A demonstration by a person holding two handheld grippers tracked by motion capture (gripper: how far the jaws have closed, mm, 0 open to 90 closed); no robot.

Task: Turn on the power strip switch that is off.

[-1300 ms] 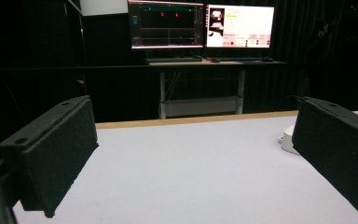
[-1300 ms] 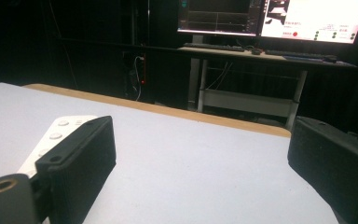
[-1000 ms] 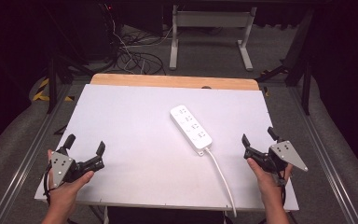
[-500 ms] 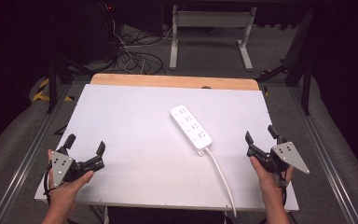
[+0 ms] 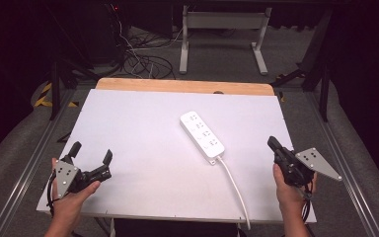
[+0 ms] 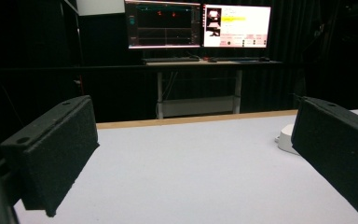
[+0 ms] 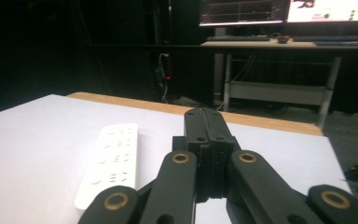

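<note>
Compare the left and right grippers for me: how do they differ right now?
The left gripper has its jaws spread wide; the right gripper has its jaws pressed together, having just closed with nothing between them. The left sits at the table's near left corner, the right at its right edge, closer to the power strip. Both are hand-held, black, and touch nothing.

We find no readable text anywhere. The two monitors [image 6: 198, 24] behind the tabletop [image 5: 143, 128] show graphs and small lines of writing in the left gripper view, too small and blurred for us to read; the right one has a yellow band whose words we cannot make out. The power strip [image 5: 202, 137] shows sockets but no brand or label we can read, in the high view or the right gripper view. Yellow-black hazard striping [image 5: 43, 95] sits on the floor at left, with no words on it.
</note>
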